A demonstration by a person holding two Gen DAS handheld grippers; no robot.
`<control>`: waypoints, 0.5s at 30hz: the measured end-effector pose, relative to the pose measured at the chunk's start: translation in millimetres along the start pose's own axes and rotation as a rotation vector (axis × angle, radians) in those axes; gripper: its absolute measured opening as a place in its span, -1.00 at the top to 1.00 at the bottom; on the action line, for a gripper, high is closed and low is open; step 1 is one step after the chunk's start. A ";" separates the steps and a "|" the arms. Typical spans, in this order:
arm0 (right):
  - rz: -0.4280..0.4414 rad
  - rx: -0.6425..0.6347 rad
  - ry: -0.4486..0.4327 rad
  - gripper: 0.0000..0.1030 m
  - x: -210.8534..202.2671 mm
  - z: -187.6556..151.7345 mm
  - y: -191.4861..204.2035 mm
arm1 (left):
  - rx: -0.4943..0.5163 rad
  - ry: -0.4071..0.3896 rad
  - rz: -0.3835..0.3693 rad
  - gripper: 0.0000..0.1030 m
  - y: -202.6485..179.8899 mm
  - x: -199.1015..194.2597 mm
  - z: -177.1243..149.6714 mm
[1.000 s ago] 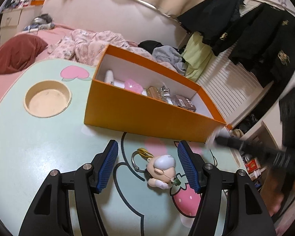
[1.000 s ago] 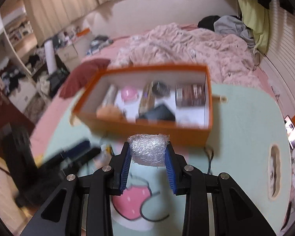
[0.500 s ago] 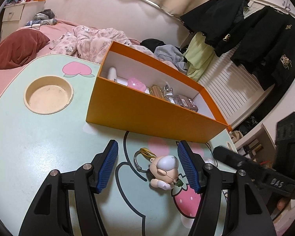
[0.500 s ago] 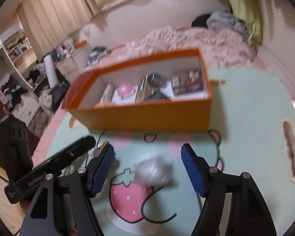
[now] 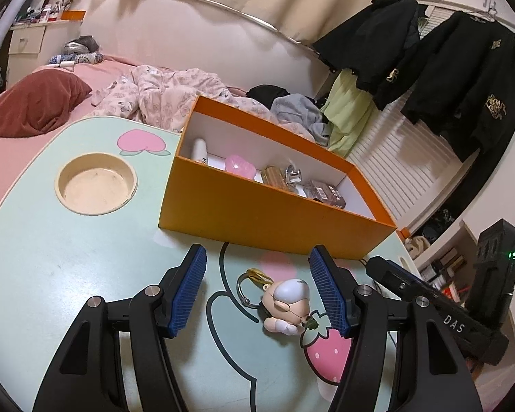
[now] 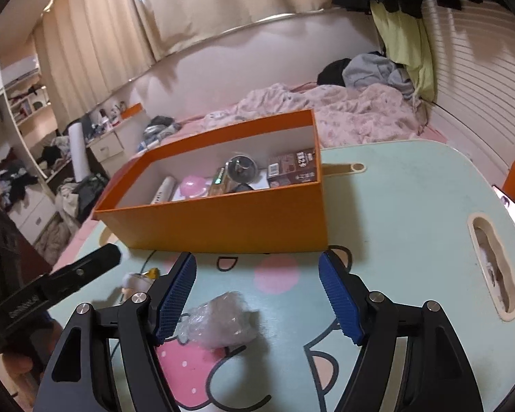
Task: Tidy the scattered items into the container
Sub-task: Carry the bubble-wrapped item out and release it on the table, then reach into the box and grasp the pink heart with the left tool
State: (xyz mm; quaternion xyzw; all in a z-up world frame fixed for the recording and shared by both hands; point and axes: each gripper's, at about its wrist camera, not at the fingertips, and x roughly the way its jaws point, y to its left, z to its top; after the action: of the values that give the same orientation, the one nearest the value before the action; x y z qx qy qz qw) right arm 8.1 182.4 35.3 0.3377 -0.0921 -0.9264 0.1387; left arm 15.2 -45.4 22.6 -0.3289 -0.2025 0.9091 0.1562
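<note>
Both tools tilt down, jaws apart; left tool [image 5: 257, 292] straddles figurine [image 5: 286, 305].

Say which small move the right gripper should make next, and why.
Probably close the right gripper on the clear plastic wad. Its jaws stand open, and the wad lies loose on the table between them, near the left pad, still outside the orange box. Shifting slightly left first might centre it.
</note>
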 end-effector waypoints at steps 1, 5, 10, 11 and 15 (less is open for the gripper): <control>-0.002 -0.006 0.005 -0.43 0.7 -0.3 1.3 | 0.000 -0.002 0.002 -0.23 -0.6 -0.1 0.1; 0.001 -0.014 0.019 -0.44 3.6 -1.6 3.1 | 0.002 0.031 0.015 -0.23 -1.9 2.8 1.5; -0.002 -0.022 0.032 -0.43 6.9 -3.7 3.3 | 0.043 0.031 0.036 -0.23 -15.1 -6.2 19.5; 0.000 -0.023 0.033 -0.43 7.1 -4.1 3.7 | 0.063 0.016 0.034 -0.23 -19.8 -10.5 25.8; 0.002 -0.030 0.024 -0.43 5.9 -6.1 5.0 | 0.133 -0.005 0.078 -0.23 -34.5 -17.4 59.6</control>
State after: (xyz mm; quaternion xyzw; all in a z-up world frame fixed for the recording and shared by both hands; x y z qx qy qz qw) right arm 8.7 175.3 28.5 0.3467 -0.0771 -0.9234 0.1458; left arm -6.2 -38.5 90.0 -0.3233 -0.1292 0.9267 0.1417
